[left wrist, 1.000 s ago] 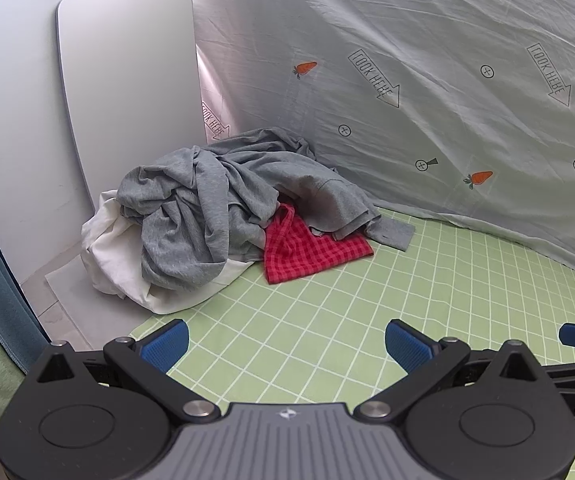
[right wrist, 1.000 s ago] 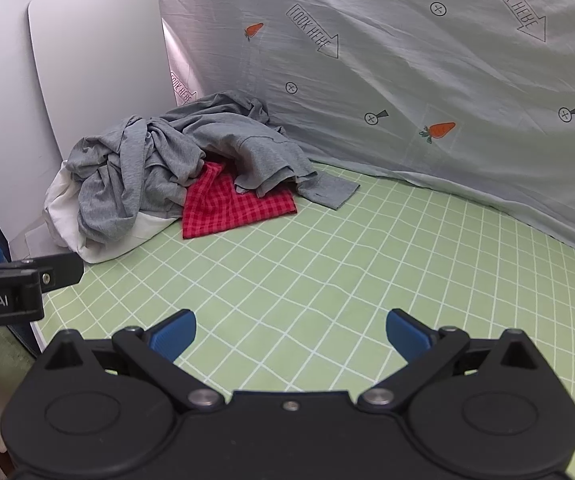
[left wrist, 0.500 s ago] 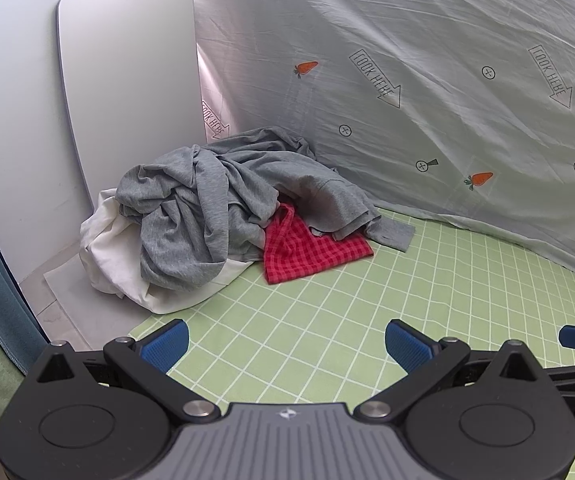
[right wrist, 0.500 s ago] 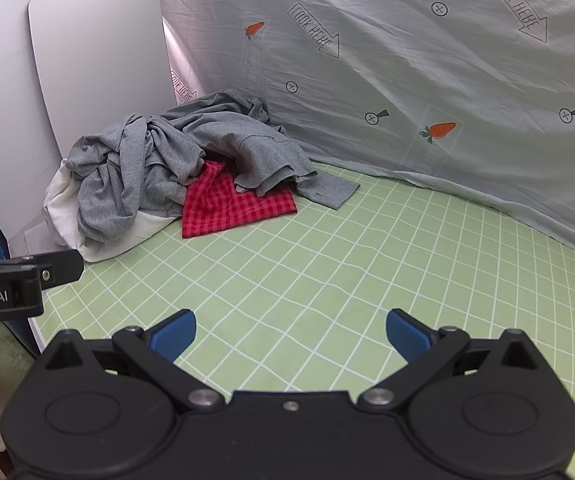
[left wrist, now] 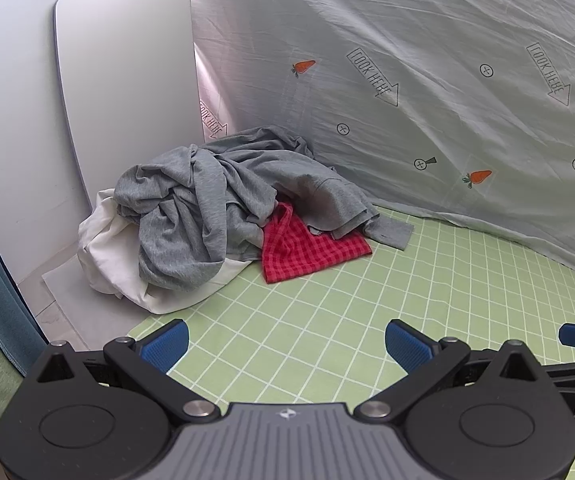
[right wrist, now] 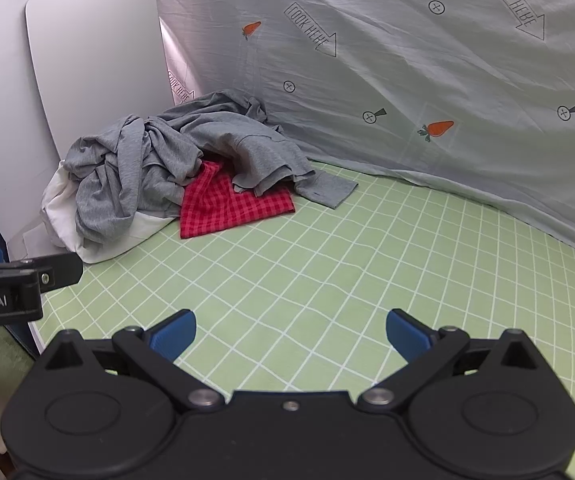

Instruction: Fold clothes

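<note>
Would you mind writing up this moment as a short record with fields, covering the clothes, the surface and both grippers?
surface: green grid mat
backdrop: pale printed sheet behind the mat
clothes pile: at the mat's far left corner, unfolded
top of pile: grey garment, crumpled
under it: red checked cloth, partly covered, one end out on the mat
bottom left: white cloth
left gripper: open, holding nothing, over the mat, short of the pile
right gripper: open, holding nothing, over the mat
</note>
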Demonstrator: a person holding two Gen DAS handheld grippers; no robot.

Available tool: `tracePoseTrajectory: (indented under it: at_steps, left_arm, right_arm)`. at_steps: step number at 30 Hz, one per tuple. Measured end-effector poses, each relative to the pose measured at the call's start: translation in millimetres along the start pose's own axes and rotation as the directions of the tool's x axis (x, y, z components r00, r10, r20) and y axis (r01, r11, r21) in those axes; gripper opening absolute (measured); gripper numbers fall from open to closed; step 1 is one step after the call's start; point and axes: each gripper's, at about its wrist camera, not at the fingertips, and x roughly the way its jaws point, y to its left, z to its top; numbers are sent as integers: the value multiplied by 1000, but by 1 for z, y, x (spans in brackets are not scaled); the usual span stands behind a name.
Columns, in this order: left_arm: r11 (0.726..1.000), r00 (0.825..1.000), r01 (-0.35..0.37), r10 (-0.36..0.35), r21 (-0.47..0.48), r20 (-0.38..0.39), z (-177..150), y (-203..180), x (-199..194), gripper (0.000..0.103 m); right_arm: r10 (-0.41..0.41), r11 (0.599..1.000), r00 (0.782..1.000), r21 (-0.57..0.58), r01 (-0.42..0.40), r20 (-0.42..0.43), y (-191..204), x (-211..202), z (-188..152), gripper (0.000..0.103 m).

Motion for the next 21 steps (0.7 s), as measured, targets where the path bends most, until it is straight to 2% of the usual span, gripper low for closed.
tracePoseTrajectory:
  at_steps: [21]
  left_arm:
    - [1000,1000,9,-9,4,-7,0,1,1,103]
  right_arm:
    - [-1,1000,1000,2,1,-5,0,0,1,102]
